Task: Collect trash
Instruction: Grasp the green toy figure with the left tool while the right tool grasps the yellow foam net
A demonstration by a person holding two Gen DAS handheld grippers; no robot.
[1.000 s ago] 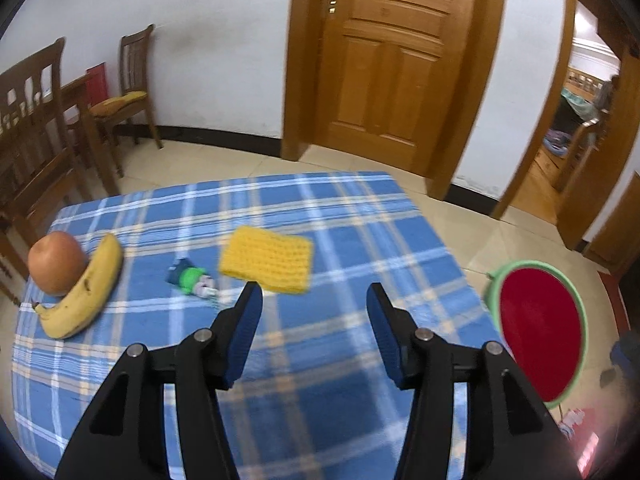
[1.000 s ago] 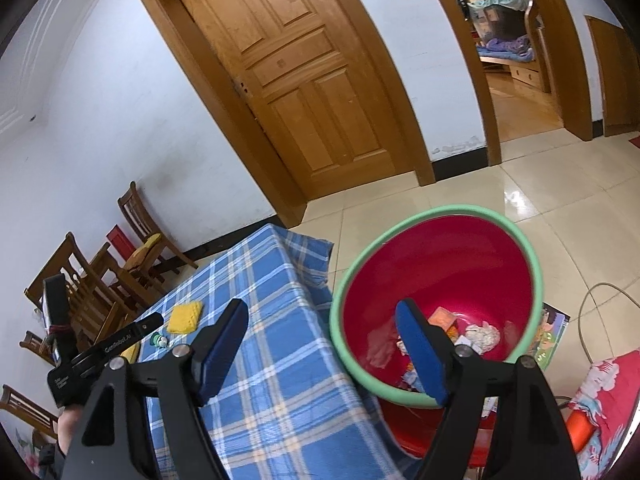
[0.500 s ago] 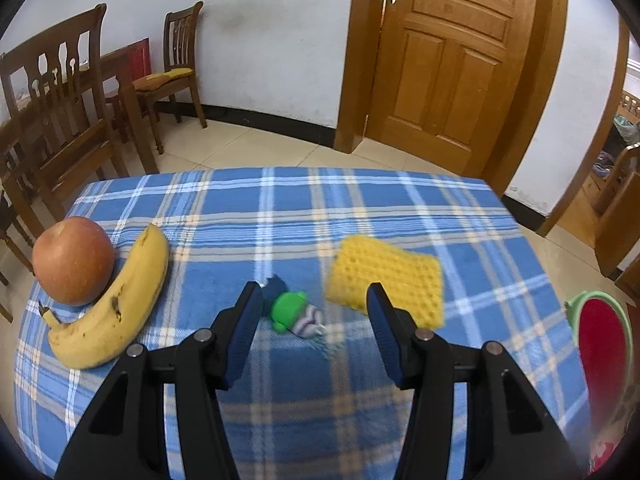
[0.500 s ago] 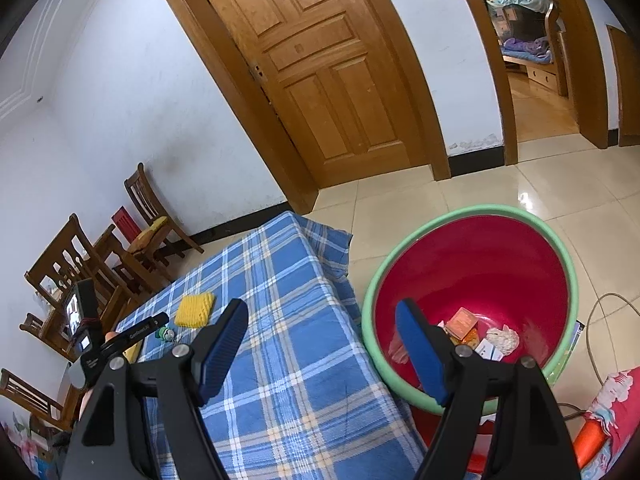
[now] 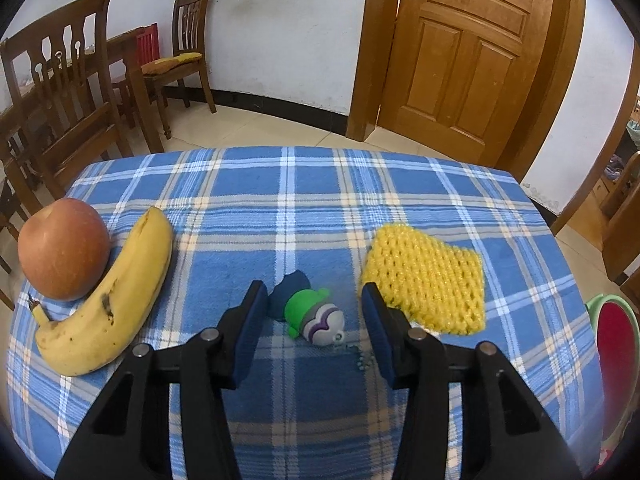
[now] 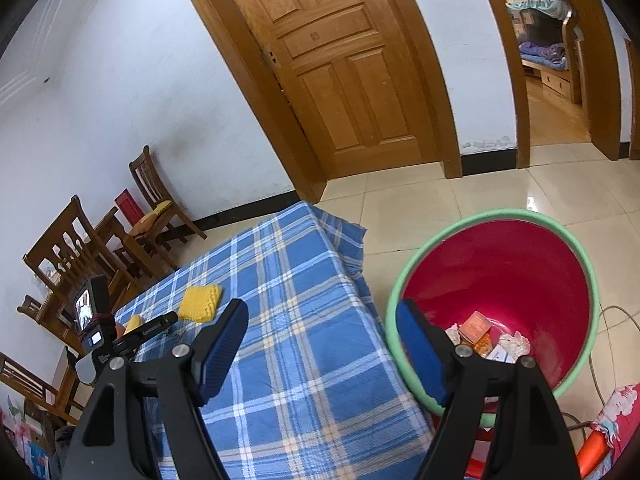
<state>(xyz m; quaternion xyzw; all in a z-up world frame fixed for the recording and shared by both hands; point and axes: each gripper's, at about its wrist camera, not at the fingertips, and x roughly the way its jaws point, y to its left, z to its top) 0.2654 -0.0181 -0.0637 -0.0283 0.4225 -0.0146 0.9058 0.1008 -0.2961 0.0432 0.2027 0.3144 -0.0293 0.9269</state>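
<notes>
The left gripper [image 5: 314,298] hangs low over the checked tablecloth [image 5: 304,200] with a small piece of trash [image 5: 316,316], a green and purple plastic bit with a dark blue scrap behind it, lying between its fingers. The jaws have just been closing, yet the pads do not touch the trash, so nothing is gripped. In the left wrist view the yellow knitted cloth [image 5: 428,280] lies just beside the right finger, at about two o'clock from the trash. The banana [image 5: 116,300] and the apple [image 5: 64,248] touch each other at nine o'clock, well apart from the fingers.

The step in hand looks like the pinch. To do it well, the gripper should probably sink until the pads straddle the rounded body, centred, then close gently so the piece does not squirt out. The right finger needs to stay clear of the cloth's edge, or it may drag the cloth along.

The right gripper [image 6: 320,320] is spread wide and empty beside the red bin [image 6: 560,280], which stands on the floor off the table's edge with scraps in its bottom.
</notes>
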